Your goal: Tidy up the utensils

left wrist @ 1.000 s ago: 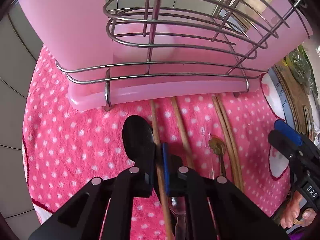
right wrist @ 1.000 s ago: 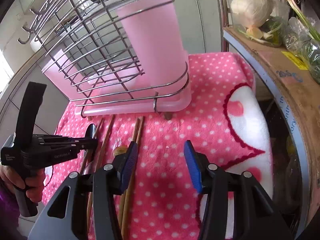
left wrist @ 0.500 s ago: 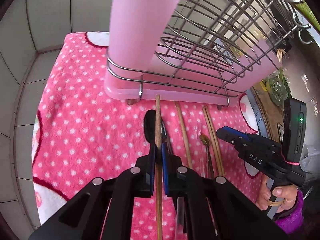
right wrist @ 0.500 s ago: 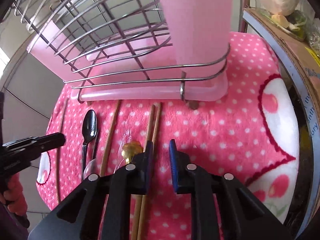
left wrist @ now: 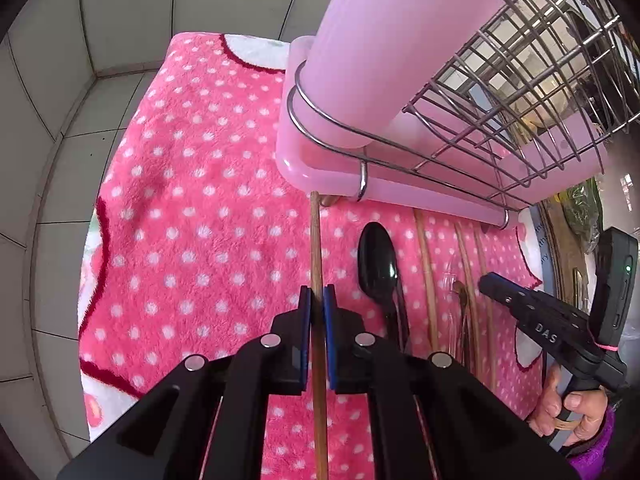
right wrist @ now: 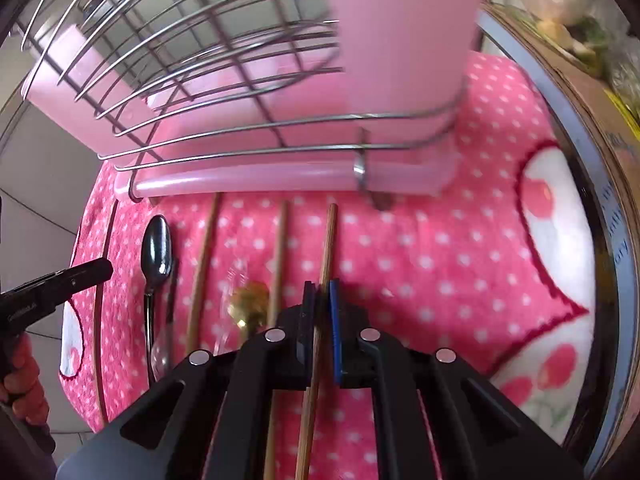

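1. Left gripper [left wrist: 316, 300] was clamped on a wooden chopstick [left wrist: 316, 248], jaws nearly closed around the shaft; the stick's tip pointed at the base of the pink utensil rack [left wrist: 340, 184].
2. Right gripper [right wrist: 322, 300] was pinched tight on a second chopstick [right wrist: 329, 240], also aimed toward the rack.
3. Both grippers were held low, angled down over the polka-dot pink towel [left wrist: 192, 240].
4. On the towel between them lay a black spoon [right wrist: 157, 248], a gold spoon [right wrist: 248, 300] and two loose chopsticks [right wrist: 204, 256].
5. Grey tiled wall [left wrist: 60, 80] stood behind the towel.
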A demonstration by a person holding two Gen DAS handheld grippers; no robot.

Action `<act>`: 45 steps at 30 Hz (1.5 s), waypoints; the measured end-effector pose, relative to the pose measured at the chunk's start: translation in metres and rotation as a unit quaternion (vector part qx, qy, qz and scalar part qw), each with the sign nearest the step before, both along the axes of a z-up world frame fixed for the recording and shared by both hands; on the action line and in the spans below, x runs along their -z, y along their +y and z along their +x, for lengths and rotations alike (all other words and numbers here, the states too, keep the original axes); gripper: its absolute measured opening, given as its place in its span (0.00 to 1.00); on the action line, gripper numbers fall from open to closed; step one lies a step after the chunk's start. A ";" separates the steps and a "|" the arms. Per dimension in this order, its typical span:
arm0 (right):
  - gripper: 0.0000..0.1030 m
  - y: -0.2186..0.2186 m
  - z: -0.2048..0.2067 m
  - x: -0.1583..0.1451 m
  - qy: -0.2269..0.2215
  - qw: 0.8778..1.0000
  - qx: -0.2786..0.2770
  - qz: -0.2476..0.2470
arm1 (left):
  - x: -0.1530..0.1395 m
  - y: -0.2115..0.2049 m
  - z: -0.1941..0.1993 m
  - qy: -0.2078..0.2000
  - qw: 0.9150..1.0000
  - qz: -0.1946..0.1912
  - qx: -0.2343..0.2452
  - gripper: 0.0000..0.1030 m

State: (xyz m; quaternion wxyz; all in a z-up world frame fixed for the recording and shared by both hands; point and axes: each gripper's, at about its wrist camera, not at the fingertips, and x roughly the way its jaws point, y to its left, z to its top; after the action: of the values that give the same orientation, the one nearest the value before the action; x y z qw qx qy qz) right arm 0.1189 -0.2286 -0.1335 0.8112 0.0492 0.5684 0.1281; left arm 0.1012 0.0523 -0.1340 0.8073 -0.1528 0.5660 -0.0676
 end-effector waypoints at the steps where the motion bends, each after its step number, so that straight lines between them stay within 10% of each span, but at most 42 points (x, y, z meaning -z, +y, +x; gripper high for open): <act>1: 0.07 -0.008 -0.002 0.000 0.008 1.000 0.008 0.008 | 0.002 0.000 0.002 0.005 1.000 0.002 0.000 0.06; 23: 0.06 -0.014 0.008 -0.001 0.022 0.999 -0.015 0.028 | 0.016 -0.038 0.034 0.059 0.996 0.060 0.016 0.05; 34: 0.06 -0.054 -0.047 -0.068 -0.117 0.987 0.010 0.113 | -0.061 -0.025 -0.039 -0.088 0.996 -0.011 -0.015 0.05; 45: 0.06 -0.082 -0.084 -0.148 -0.233 0.964 0.011 0.130 | -0.155 -0.003 -0.080 -0.252 0.967 -0.041 -0.020 0.05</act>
State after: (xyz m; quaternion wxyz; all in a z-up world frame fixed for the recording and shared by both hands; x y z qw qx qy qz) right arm 0.0349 -0.3105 0.0143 0.9093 0.1292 0.3413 0.2003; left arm 0.0216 0.0494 0.0208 0.9182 -0.1752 0.3375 -0.1107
